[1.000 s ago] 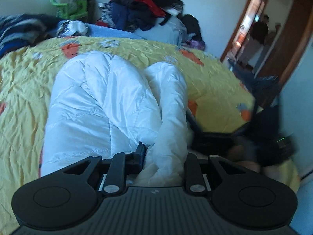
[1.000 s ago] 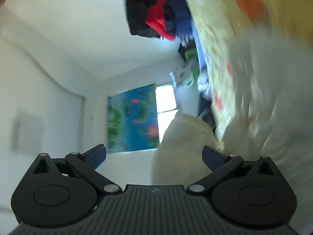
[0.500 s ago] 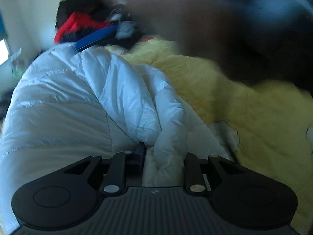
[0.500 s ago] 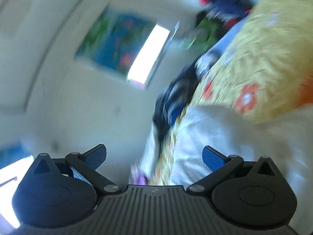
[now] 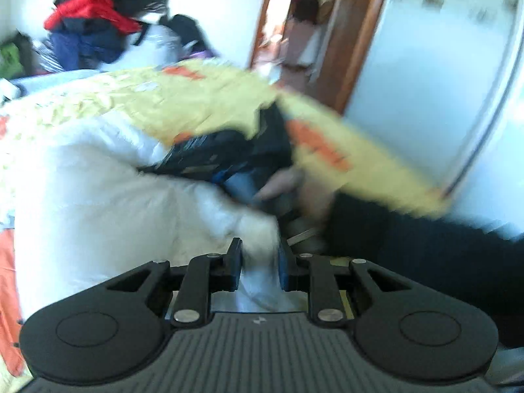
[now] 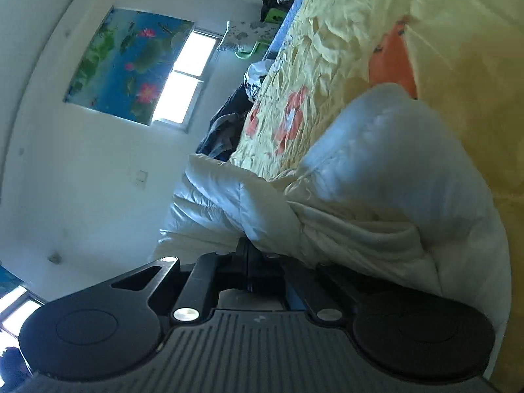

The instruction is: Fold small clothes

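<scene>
**Both tongs on the white jacket, mid-fold**

The white quilted puffer jacket (image 5: 108, 196) lies on the yellow bedspread with orange flowers (image 5: 203, 98), towards the bed's near edge, partly bunched.

Left gripper (image 5: 258, 263): blue pads clamped on a thick roll of the jacket, which bulges out ahead of the fingers. It points moderately down at the bed.

Right gripper (image 6: 252, 262): jaws have just been closing and are now drawn fully together. Jacket fabric (image 6: 376, 177) drapes over the fingertips from the right side, so I cannot tell whether a thin layer is pinched between them or the pads met on nothing. This gripper is rolled hard sideways, pointing nearly level along the bed. My right hand (image 5: 288, 183) and dark sleeve (image 5: 425, 245) show blurred in the left view, just beyond the left grip.

Handling judgement: light, soft, puffy; the shell looks glossy and probably slippery. The padding will spring back, so folds need pressing. Best holds are a stitched seam, hem or cuff, where the fabric is thin enough to pinch firmly; a fat roll may squeeze out.

Background clothes pile (image 5: 95, 23) untouched.
</scene>
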The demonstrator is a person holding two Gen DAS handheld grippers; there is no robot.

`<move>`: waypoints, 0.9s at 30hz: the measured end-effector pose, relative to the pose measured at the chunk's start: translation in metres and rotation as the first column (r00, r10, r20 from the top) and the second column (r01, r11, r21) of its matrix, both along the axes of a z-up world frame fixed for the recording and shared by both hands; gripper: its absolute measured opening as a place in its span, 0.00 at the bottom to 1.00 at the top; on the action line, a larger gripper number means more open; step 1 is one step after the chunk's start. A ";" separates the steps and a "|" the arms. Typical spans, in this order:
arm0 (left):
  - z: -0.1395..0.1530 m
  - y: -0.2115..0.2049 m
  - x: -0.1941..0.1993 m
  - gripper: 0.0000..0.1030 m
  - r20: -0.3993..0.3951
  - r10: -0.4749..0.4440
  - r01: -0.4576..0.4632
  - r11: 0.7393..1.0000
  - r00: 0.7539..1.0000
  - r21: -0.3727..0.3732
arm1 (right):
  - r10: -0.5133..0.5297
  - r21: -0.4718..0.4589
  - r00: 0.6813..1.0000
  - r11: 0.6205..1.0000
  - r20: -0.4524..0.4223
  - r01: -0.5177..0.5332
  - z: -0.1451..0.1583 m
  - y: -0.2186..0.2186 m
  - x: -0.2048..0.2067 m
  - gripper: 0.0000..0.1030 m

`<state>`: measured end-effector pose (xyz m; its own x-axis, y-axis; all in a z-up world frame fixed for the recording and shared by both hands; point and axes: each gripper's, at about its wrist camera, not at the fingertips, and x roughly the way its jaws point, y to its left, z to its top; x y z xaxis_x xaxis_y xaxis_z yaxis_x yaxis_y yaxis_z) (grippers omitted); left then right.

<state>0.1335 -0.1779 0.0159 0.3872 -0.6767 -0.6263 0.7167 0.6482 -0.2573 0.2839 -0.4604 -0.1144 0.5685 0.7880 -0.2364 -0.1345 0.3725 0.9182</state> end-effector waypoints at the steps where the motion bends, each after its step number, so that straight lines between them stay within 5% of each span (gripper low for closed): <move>1: 0.013 0.009 0.001 0.21 -0.012 -0.025 0.024 0.998 1.000 -0.055 | 0.001 -0.020 1.000 1.000 0.009 0.000 0.001 0.003 0.000 0.01; 4: 0.043 0.032 0.013 0.26 0.116 0.122 -0.109 0.988 0.986 -0.114 | 0.000 -0.024 1.000 1.000 0.004 0.000 0.003 0.002 -0.004 0.01; 7: 0.030 0.040 0.049 0.34 0.176 0.313 -0.315 0.949 0.933 -0.019 | -0.011 -0.030 1.000 1.000 -0.009 0.010 0.002 0.008 -0.001 0.01; 12: -0.040 0.020 0.065 0.34 0.206 0.243 -0.278 0.946 0.948 0.164 | -0.034 -0.119 0.999 0.992 -0.035 0.029 0.027 0.012 0.002 0.05; 14: -0.053 0.021 0.056 0.34 0.208 0.241 -0.272 0.952 0.948 0.141 | -0.067 -0.201 0.998 0.977 0.020 0.070 0.053 0.014 -0.008 0.24; 16: -0.067 0.001 0.053 0.34 0.234 0.228 -0.268 0.951 0.945 0.154 | -0.097 -0.301 0.986 0.944 0.137 0.135 0.087 0.020 -0.026 0.90; 17: -0.073 -0.005 0.051 0.34 0.257 0.225 -0.272 0.948 0.940 0.163 | -0.111 -0.367 0.970 0.911 0.217 0.186 0.109 0.026 -0.040 0.99; 21: -0.090 -0.023 0.053 0.34 0.313 0.214 -0.278 0.944 0.925 0.176 | -0.034 -0.551 0.918 0.790 0.395 0.266 0.165 0.053 -0.083 0.96; 24: -0.093 -0.028 0.053 0.33 0.324 0.204 -0.274 0.943 0.924 0.188 | -0.004 -0.477 0.926 0.856 0.378 0.198 0.162 0.063 -0.097 1.00; 27: -0.093 -0.028 0.064 0.33 0.327 0.189 -0.263 0.944 0.926 0.200 | -0.018 -0.470 0.983 0.877 0.182 0.103 0.109 0.070 -0.077 0.97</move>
<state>0.1971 -0.2055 -0.0771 0.7063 -0.3959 -0.5869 0.5627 0.8169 0.1262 0.2068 -0.3902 -0.0055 0.6757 0.5668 -0.4714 -0.2326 0.7706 0.5934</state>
